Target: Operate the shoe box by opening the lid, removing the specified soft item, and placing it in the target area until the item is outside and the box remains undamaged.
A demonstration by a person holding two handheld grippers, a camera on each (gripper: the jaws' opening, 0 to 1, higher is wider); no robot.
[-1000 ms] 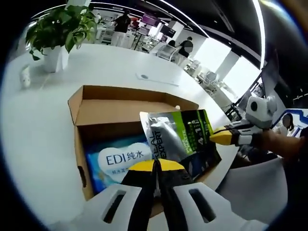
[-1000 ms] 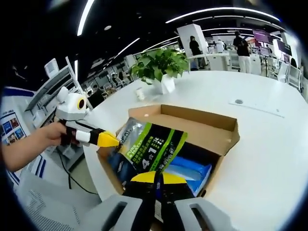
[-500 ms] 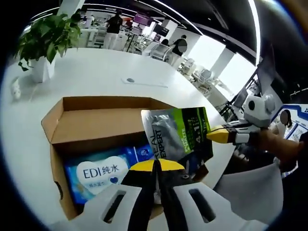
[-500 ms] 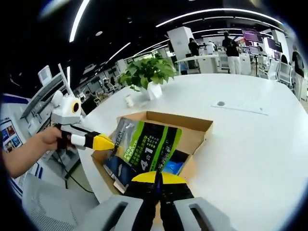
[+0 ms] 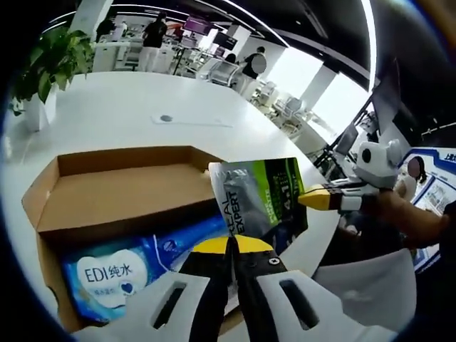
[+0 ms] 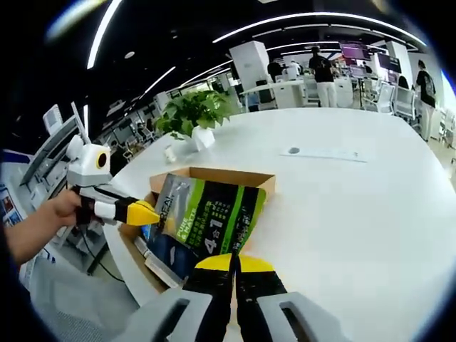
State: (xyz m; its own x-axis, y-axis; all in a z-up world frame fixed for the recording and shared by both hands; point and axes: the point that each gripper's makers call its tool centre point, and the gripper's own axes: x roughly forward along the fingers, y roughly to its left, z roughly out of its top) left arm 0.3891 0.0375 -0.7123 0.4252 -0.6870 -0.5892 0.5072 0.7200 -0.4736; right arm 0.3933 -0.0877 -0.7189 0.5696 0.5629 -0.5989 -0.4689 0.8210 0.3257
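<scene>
An open cardboard shoe box (image 5: pixel 121 187) is seen on the white table (image 5: pixel 128 114). A green-and-grey pouch (image 5: pixel 260 203) is held above it, pinched between the closed left gripper (image 5: pixel 231 246) and right gripper (image 6: pixel 231 262).

open office, white table (image 5: pixel 128 107), ceiling light strips (image 6: pixel 313 18)

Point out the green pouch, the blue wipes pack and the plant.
Green pouch (image 5: pixel 265 201), left gripper view, on its printed front.
Blue wipes pack (image 5: pixel 117 273), left gripper view, on the white label.
Plant (image 6: pixel 191 112), right gripper view, on the leaves.
</scene>
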